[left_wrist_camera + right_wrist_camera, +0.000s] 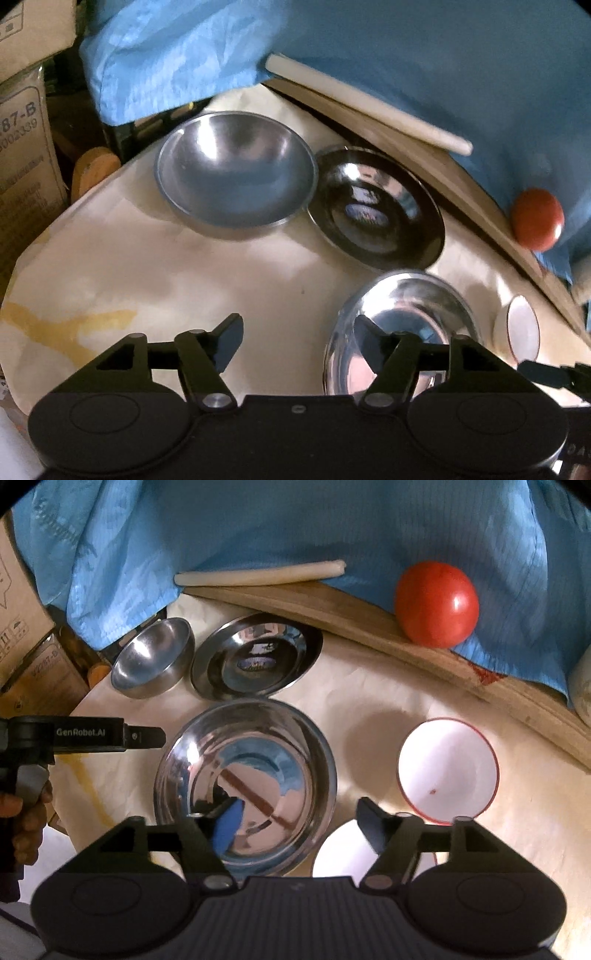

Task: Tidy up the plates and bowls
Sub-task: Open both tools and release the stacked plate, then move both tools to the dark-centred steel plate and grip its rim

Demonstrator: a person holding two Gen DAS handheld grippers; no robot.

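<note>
Here, on a cream paper-covered tabletop (369, 686): a deep polished steel bowl (245, 786) at the centre, upright, empty. Just behind it, a shallow shiny steel plate (255, 657), nearly touching its rim. Left of that plate, close against it, a smaller matt steel bowl (153, 657). Right of the deep bowl, apart from it, a white ceramic bowl with a thin red rim (448, 770), and another white dish (340, 853) partly hidden behind the near finger.

Right gripper (299, 827): jaws spread wide, nothing pinched; left finger over the deep bowl's inside, right finger outside its rim, over the white dish. Not gripping the wall.

Left gripper (299, 341): likewise wide apart, holding nothing; right finger above the deep bowl's rim (402, 332), left finger over bare paper. Seen from the right wrist camera at the left edge, beside the deep bowl, a hand (26, 812) on its grip.

Further back: a wooden board (369, 627), a red tomato (436, 603) resting on it against blue cloth (258, 524), a pale cream stick (258, 576), and cardboard boxes (26, 147) at the left.
</note>
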